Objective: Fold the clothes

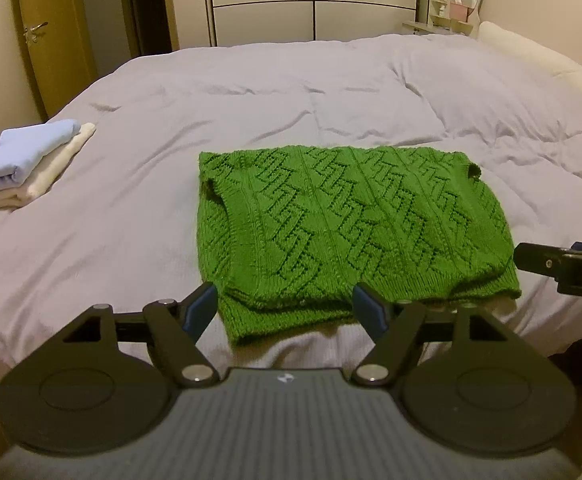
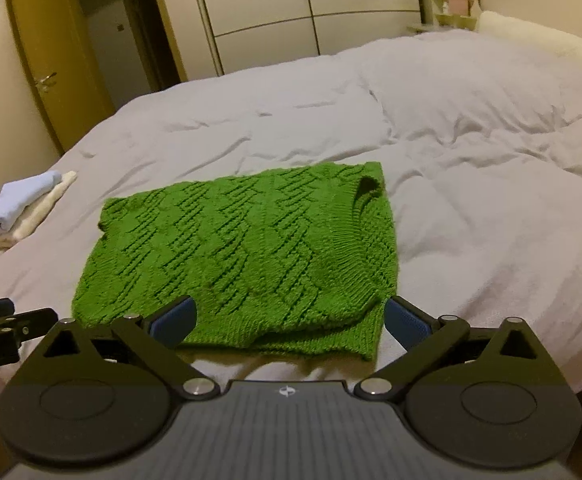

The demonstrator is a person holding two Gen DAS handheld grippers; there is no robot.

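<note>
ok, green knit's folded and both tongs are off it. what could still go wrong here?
1. The green sweater's near hem lies in loose, uneven layers at the bed edge; it could slip off or unfold.
2. The open left tongs and right tongs hover just above that hem, so the open knit may snag.
3. Carrying it to the folded stack far left could undo the fold.

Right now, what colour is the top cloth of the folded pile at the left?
Pale blue folded cloth, seen best in the left wrist view.
</note>
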